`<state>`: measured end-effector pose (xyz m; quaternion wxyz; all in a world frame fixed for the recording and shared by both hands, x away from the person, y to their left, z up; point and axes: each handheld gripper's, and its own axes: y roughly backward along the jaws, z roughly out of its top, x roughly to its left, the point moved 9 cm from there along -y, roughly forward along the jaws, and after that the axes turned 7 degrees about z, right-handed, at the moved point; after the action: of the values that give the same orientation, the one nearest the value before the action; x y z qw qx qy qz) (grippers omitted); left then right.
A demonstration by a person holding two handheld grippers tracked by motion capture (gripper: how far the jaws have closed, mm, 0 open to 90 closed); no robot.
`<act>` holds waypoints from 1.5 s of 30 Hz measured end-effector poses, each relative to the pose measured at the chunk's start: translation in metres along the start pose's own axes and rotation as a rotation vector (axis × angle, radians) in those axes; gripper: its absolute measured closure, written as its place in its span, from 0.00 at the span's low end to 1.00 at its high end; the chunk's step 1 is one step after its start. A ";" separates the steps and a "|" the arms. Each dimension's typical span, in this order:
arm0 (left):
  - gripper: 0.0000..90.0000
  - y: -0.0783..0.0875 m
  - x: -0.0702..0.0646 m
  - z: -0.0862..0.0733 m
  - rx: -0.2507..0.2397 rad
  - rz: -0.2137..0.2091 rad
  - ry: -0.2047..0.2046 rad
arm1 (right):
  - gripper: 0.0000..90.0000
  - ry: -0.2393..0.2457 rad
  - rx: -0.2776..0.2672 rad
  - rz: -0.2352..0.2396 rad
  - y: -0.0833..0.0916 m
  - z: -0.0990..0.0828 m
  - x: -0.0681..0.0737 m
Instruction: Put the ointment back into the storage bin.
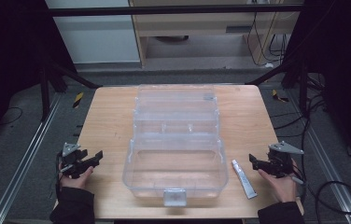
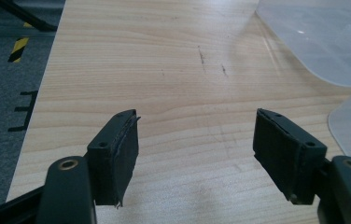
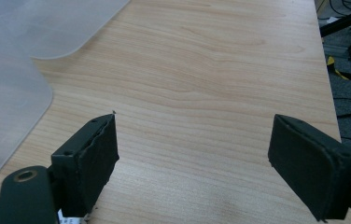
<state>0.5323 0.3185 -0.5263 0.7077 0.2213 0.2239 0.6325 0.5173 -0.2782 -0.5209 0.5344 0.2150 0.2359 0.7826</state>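
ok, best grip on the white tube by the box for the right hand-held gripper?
Probably mid-body of the white tube, jaws across its narrow width, coming straight down. It lies flat on the table, apart from the clear box, and the open right hand-held gripper is nearest.

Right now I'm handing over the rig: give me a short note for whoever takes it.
Left gripper: jaws open, empty, left of the clear box.
Right gripper: jaws open, empty, just right of the white tube.
Box sits mid-table, open, tiers stepped back, looks empty.
Tube lies flat on the table between box and right gripper.
Done: nothing gripped yet.
Left: probably pick up the tube and put it in the box.
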 end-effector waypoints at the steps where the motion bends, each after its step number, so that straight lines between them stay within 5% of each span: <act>1: 0.34 -0.001 -0.001 -0.001 0.006 -0.001 -0.008 | 0.18 0.019 0.006 -0.004 0.002 0.003 0.003; 12: 0.33 -0.002 -0.003 -0.003 0.018 0.001 -0.027 | 0.22 0.099 0.101 0.008 0.016 0.017 0.023; 26: 0.34 -0.005 -0.005 -0.004 0.026 0.000 -0.050 | 0.33 0.132 0.237 0.111 0.024 0.040 0.052; 45: 0.34 -0.006 -0.007 -0.006 0.040 -0.002 -0.066 | 0.40 0.141 0.413 0.145 0.015 0.030 0.066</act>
<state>0.5328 0.3115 -0.5347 0.7109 0.2558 0.2131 0.6195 0.5023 -0.2169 -0.4823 0.4037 0.2808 0.4119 0.7672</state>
